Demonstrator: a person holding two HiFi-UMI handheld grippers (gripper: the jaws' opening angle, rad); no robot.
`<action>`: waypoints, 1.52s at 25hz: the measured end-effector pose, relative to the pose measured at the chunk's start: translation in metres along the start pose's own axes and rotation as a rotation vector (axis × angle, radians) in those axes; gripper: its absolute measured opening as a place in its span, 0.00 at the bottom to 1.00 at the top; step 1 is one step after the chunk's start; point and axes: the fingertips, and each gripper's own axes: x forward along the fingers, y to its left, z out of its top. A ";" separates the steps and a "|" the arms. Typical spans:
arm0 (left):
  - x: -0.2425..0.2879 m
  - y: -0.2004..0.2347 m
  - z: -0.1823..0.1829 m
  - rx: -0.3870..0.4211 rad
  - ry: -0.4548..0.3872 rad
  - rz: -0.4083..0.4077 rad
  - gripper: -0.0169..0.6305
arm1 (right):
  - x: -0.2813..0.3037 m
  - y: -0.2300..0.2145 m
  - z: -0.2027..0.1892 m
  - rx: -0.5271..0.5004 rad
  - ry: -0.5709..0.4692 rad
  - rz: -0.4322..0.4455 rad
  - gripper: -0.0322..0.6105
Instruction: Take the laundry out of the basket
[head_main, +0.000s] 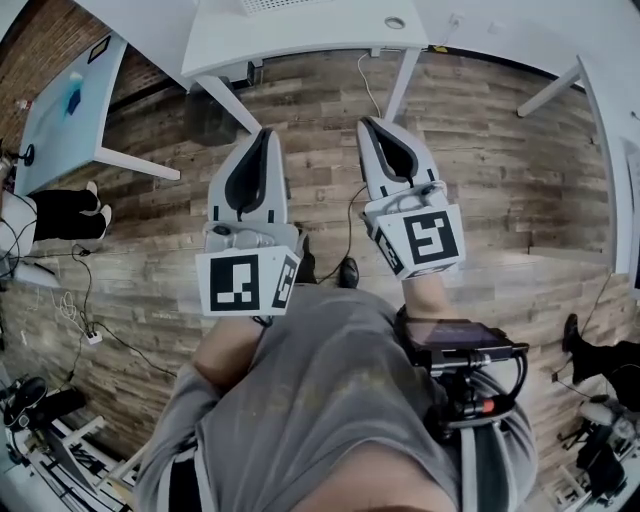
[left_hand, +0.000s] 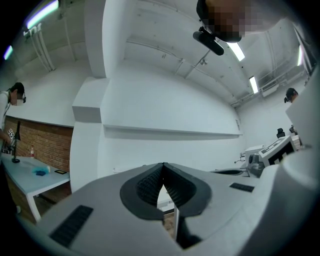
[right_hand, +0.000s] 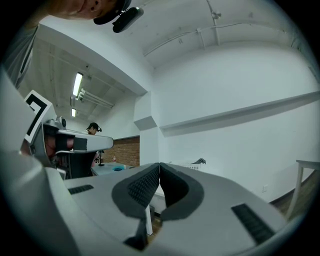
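My left gripper (head_main: 265, 133) and right gripper (head_main: 368, 122) are held side by side and level above the wooden floor (head_main: 480, 180), both pointing at a white table (head_main: 300, 40). Each is shut with nothing between its jaws. In the left gripper view the left gripper (left_hand: 163, 165) shows its dark pads meeting at the tip. The right gripper (right_hand: 159, 164) looks the same in the right gripper view. Just past its tip, a white slatted laundry basket (right_hand: 189, 164) stands on the table with a dark piece of laundry (right_hand: 200, 161) over its rim. The rest of the basket is hidden.
The white table's legs (head_main: 232, 102) slant down onto the floor ahead. A second pale table (head_main: 60, 110) with a blue thing on it stands at the left, and a person's feet (head_main: 95, 210) are beside it. Cables (head_main: 90, 320) trail over the floor.
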 end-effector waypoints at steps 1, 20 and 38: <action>0.004 0.003 -0.003 -0.004 0.003 0.000 0.04 | 0.004 -0.002 -0.002 0.000 0.003 -0.001 0.06; 0.166 0.153 -0.017 -0.084 -0.054 -0.041 0.04 | 0.212 -0.033 -0.010 -0.033 0.030 -0.027 0.06; 0.259 0.212 -0.035 -0.121 -0.050 -0.097 0.04 | 0.306 -0.067 -0.004 -0.068 0.022 -0.083 0.06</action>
